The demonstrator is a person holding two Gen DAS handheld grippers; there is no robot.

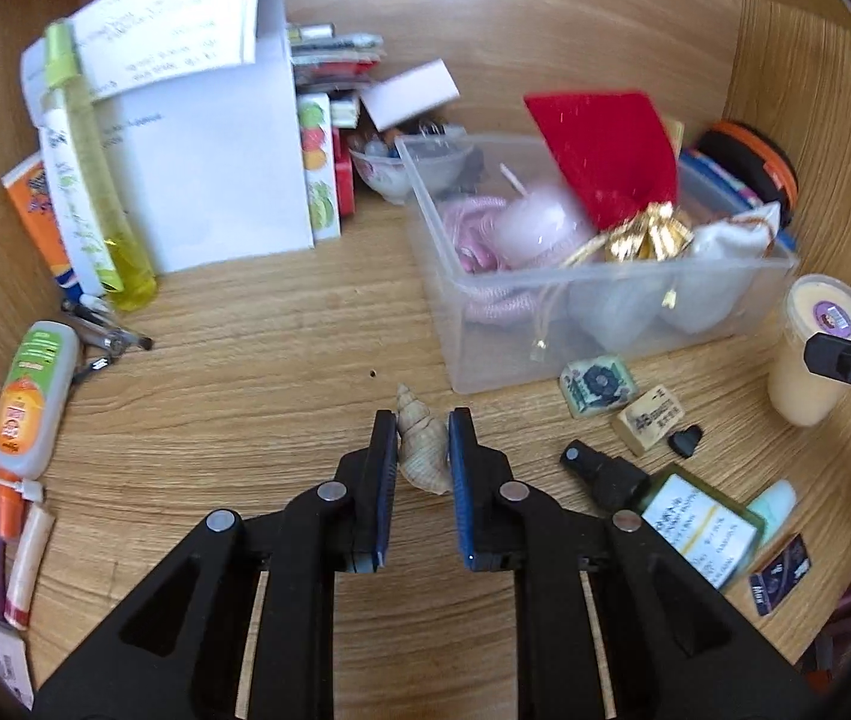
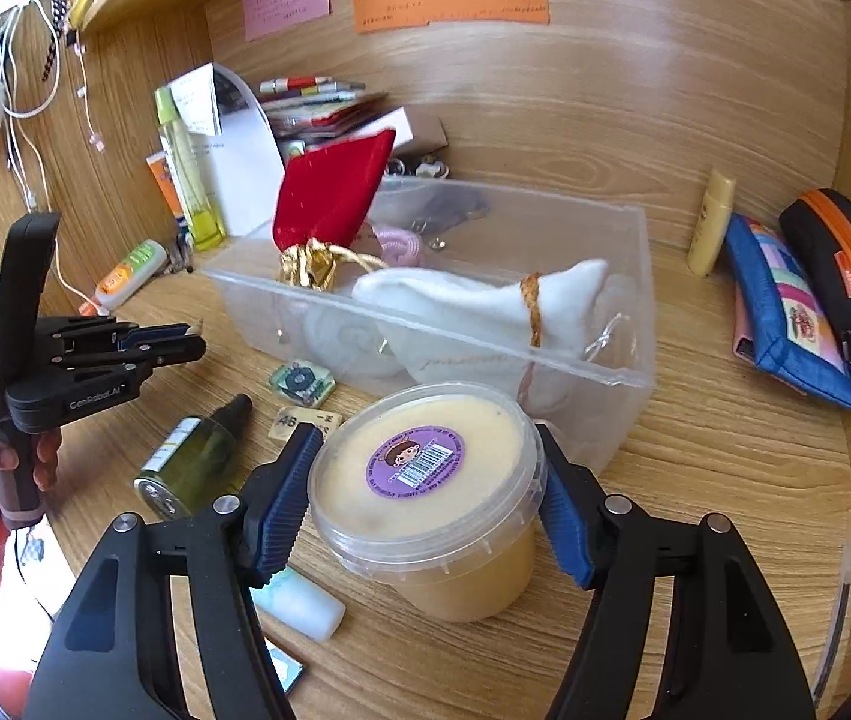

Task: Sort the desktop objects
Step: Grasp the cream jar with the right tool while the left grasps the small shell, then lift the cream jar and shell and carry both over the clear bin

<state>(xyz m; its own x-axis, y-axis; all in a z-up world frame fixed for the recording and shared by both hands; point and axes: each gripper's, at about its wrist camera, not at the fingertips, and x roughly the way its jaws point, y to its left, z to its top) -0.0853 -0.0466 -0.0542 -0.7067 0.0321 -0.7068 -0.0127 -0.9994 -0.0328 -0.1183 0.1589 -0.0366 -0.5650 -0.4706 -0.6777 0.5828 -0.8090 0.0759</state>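
Observation:
My left gripper (image 1: 422, 420) is shut on a beige spiral seashell (image 1: 422, 447) and holds it above the wooden desk (image 1: 257, 372), a little in front of the clear plastic bin (image 1: 551, 348). The bin holds a red velvet pouch (image 1: 605, 150), a pink candle (image 1: 536, 219) and white pouches (image 2: 485, 306). My right gripper (image 2: 422, 468) has its jaws around a lidded tub of cream-coloured paste (image 2: 425, 480), both pads at its lid rim. The left gripper also shows in the right wrist view (image 2: 185, 339), with the shell tip between its pads.
Erasers (image 1: 599, 384), a black heart (image 1: 684, 439) and a green spray bottle (image 1: 689, 516) lie right of the left gripper. A yellow bottle (image 1: 95, 180), papers and an orange tube (image 1: 29, 396) stand left. A blue pouch (image 2: 785, 312) and an orange-black case (image 2: 845, 264) lean at the right wall.

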